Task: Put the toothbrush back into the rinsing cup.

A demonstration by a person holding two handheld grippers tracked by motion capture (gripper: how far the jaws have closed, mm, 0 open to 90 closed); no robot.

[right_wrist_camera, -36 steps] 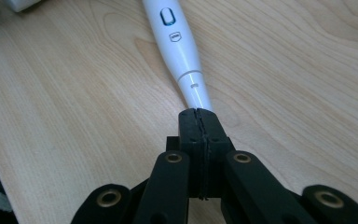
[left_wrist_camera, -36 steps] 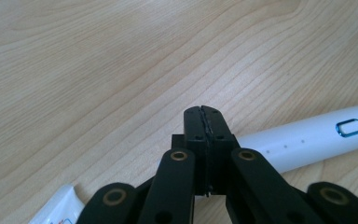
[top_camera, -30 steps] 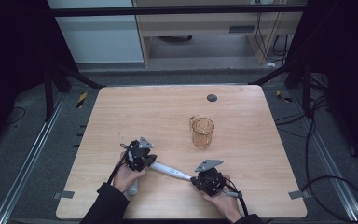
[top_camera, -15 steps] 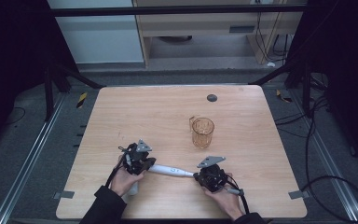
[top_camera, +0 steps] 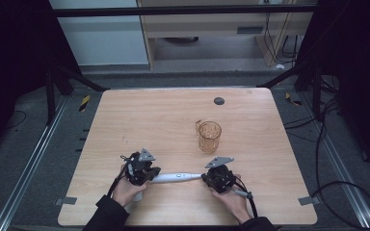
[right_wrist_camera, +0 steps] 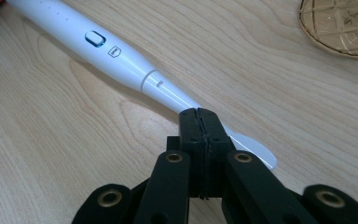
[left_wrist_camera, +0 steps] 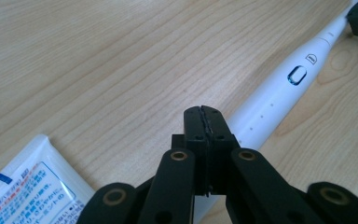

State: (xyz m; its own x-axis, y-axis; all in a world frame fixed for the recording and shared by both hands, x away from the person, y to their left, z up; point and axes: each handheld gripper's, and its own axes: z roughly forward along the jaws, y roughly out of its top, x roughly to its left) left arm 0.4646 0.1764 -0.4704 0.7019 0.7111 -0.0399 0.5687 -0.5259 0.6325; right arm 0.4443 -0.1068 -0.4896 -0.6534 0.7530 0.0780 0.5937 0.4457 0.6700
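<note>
Since prev frames: little change; both hands have stayed low at the near edge, toothbrush in the same spot, right gripper maybe a touch closer to the brush end. White electric toothbrush (top_camera: 176, 178) lies flat on the wooden table (top_camera: 164, 120), near front edge, running left-right between the two grippers. Left gripper (top_camera: 147, 174) sits at the handle's butt end; in the left gripper view its jaws are pressed together, nothing between them, tips over the handle (left_wrist_camera: 279, 88) w/ the brush body passing behind and beneath. Right gripper (top_camera: 207, 177) at the head end; right gripper view shows jaws likewise closed on nothing, tips resting over the thin neck (right_wrist_camera: 168, 91), brush head poking out just past them. Can't tell if either tip actually touches the brush. White tube w/ blue print (left_wrist_camera: 23, 182) lies just beside left gripper, near-left. Amber glass mug (top_camera: 208, 136) upright, mid-table, well apart from brush, beyond the right gripper. Small dark disc (top_camera: 218, 101) near far edge.
</note>
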